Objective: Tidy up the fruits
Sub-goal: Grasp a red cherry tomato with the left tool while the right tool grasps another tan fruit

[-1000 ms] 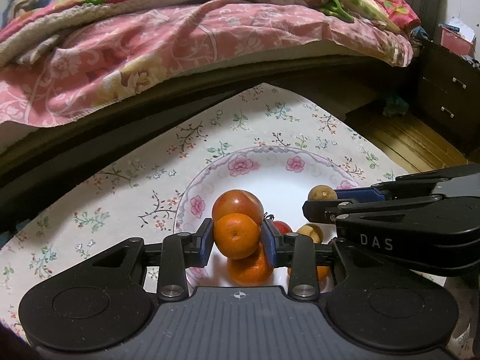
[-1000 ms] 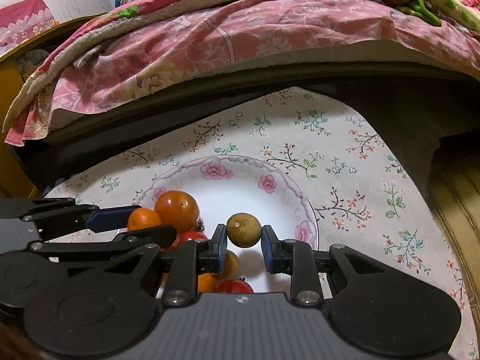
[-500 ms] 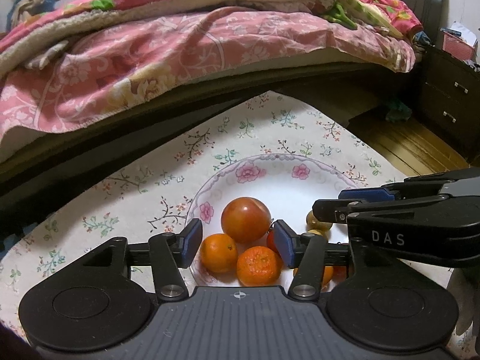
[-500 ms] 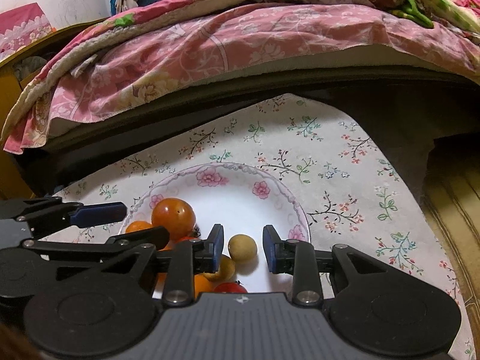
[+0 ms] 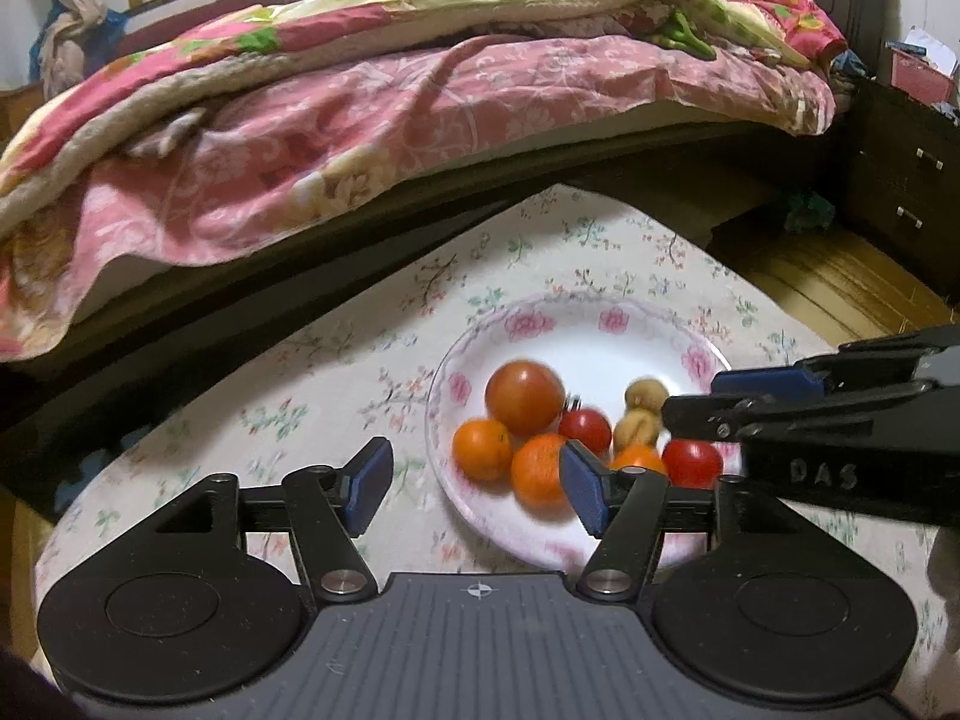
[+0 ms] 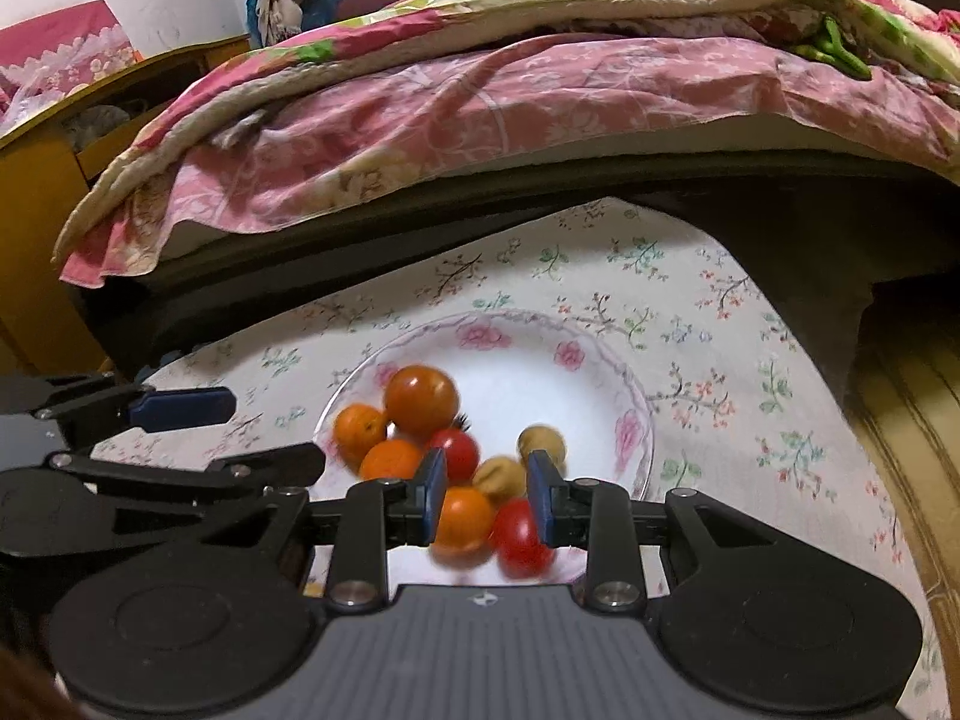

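A bed (image 5: 420, 138) with a pink floral quilt (image 6: 480, 120) stood beyond the plate (image 5: 606, 342), which served as the centre of everything. The flowered tablecloth (image 5: 336, 372) lay under the plate and spread out on all sides of it. The white plate, rimmed with pink blooms, held all the fruit in its near half. The left gripper (image 5: 474, 483) hung above the plate's near-left rim, jaws spread wide and holding nothing. The right gripper (image 6: 487, 495) hung over the plate's near edge, its jaws parted moderately and empty. In the plate, 1 large tomato (image 5: 524, 397) sat farthest left-centre, with 3 oranges (image 5: 482, 449) touching around and in front of it. 2 small red tomatoes (image 6: 456, 452) and 2 tan round fruits (image 6: 541, 444) lay toward the plate's right side, all somewhat blurred.
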